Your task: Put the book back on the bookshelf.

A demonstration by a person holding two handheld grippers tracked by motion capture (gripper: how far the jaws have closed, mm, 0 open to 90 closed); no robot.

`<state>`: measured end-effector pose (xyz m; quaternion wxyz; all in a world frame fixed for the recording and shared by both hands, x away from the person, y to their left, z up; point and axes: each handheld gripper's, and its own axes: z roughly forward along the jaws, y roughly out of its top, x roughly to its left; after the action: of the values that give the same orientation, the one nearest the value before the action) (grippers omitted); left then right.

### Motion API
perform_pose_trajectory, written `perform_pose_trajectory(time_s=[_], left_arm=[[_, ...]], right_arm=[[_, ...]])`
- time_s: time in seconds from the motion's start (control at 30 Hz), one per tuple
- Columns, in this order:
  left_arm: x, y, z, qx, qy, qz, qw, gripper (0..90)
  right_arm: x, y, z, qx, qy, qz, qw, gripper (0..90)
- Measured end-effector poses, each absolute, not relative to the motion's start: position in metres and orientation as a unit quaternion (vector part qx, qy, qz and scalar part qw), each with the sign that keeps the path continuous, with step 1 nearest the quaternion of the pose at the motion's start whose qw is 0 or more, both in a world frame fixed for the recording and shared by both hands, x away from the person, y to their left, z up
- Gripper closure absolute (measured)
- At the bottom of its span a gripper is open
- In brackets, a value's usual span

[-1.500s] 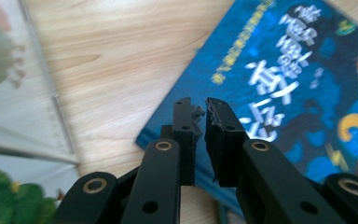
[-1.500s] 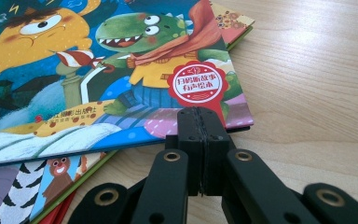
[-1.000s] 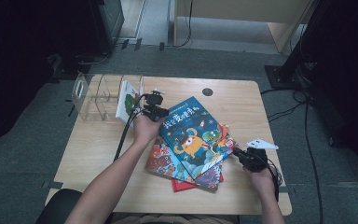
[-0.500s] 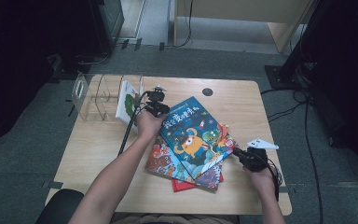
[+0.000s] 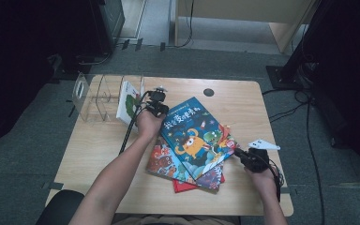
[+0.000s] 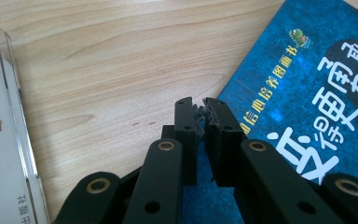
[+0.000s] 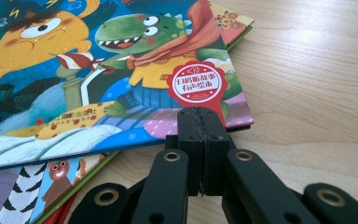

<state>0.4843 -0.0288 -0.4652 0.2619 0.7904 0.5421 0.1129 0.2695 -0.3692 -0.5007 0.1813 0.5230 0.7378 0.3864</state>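
A blue picture book lies on top of a slanted stack on the wooden table. My left gripper sits at the book's far left corner. In the left gripper view its jaws stand almost together with a thin slit, over the corner of the blue cover; I see nothing gripped. My right gripper is at the book's right edge. In the right gripper view its shut jaws meet the near edge of the blue book, beside the red seal.
Under the blue book lie a colourful book and a red one. A clear acrylic holder stands at the table's far left with a white book upright in it. A round cable hole sits near the far edge.
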Motion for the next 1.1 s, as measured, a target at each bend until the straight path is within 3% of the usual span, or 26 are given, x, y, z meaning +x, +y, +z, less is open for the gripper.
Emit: perform_pose_trajectory(time_s=[0.37,0.53,0.6,1.1], left_arm=[[0.4862,-0.0283,-0.4662,0.785,0.55,0.113,0.263,81.7],[0.4866,-0.0287,-0.466,0.787,0.549,0.102,0.264,76.4],[0.4876,-0.0279,-0.4665,0.786,0.55,0.09,0.266,69.9],[0.4866,-0.0304,-0.4676,0.794,0.543,0.074,0.264,58.4]], right_arm=[[0.2694,-0.3692,-0.5008,0.523,0.737,0.387,0.182,89.3],[0.2694,-0.3692,-0.5007,0.523,0.738,0.386,0.182,89.0],[0.2694,-0.3692,-0.5008,0.524,0.737,0.386,0.182,88.7],[0.2696,-0.3702,-0.5006,0.531,0.733,0.385,0.182,83.5]])
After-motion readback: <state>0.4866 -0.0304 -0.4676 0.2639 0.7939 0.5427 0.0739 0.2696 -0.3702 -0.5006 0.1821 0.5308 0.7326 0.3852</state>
